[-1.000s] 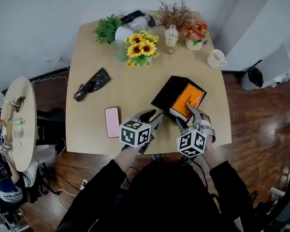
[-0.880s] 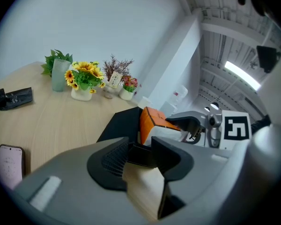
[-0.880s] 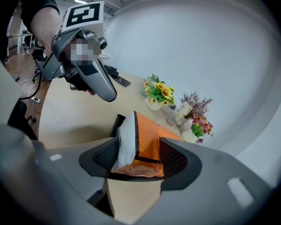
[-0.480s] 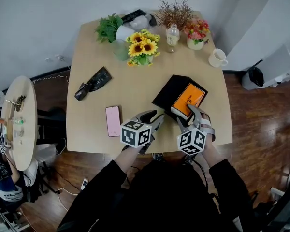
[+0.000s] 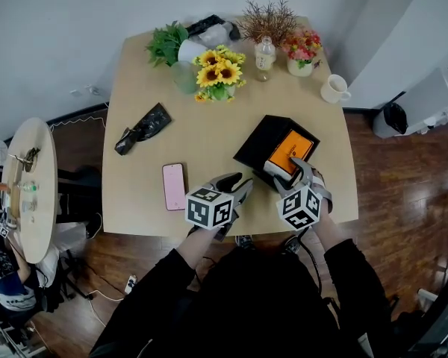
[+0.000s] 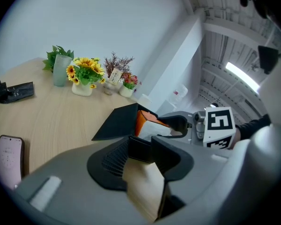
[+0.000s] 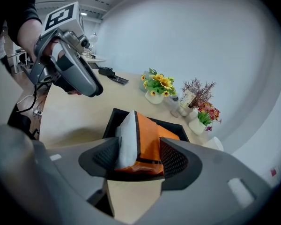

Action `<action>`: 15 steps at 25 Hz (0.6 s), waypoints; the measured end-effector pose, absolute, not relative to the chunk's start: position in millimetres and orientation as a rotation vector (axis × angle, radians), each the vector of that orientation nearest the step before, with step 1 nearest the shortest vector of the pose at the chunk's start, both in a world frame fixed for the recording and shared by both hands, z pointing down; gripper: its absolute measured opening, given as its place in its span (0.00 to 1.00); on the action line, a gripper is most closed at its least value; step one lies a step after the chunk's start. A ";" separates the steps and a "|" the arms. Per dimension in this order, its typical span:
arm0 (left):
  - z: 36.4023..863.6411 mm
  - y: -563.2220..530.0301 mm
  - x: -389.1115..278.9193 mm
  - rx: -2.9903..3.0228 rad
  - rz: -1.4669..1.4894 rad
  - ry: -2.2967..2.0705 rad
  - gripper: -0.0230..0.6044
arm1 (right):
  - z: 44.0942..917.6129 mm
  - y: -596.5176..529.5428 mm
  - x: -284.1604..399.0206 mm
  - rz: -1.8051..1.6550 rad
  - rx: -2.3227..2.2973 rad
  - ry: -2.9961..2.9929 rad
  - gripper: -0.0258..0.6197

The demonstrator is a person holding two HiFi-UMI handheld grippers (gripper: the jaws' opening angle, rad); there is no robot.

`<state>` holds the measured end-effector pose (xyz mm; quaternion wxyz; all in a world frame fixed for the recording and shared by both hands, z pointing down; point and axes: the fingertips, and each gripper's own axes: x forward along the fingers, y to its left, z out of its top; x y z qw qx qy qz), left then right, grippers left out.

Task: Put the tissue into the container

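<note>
An orange tissue pack (image 5: 290,152) with a white side leans tilted in the open black container (image 5: 255,145) near the table's front right. My right gripper (image 5: 292,179) is shut on the pack's near end; in the right gripper view the pads press both sides of the tissue pack (image 7: 146,142) above the container (image 7: 112,120). My left gripper (image 5: 240,186) rests just left of the container, its jaws together with nothing between them. The left gripper view shows that left gripper (image 6: 150,146) pointing at the container (image 6: 113,124), the pack (image 6: 143,121) and the right gripper (image 6: 179,125).
A pink phone (image 5: 173,187) lies left of my left gripper, with a crumpled black bag (image 5: 140,131) further left. Sunflowers (image 5: 218,73), a green plant (image 5: 166,43), a bottle (image 5: 264,58), a flower pot (image 5: 302,54) and a white mug (image 5: 333,90) line the far side.
My right gripper has moved a little forward toward the container with the tissue pack. The left gripper has hardly moved.
</note>
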<state>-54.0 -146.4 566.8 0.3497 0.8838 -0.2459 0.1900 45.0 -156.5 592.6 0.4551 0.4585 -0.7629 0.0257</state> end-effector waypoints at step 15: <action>572.9 -132.5 -50.4 2.276 0.503 -0.627 0.24 | 607.7 -160.7 52.4 0.099 1.103 -1.858 0.48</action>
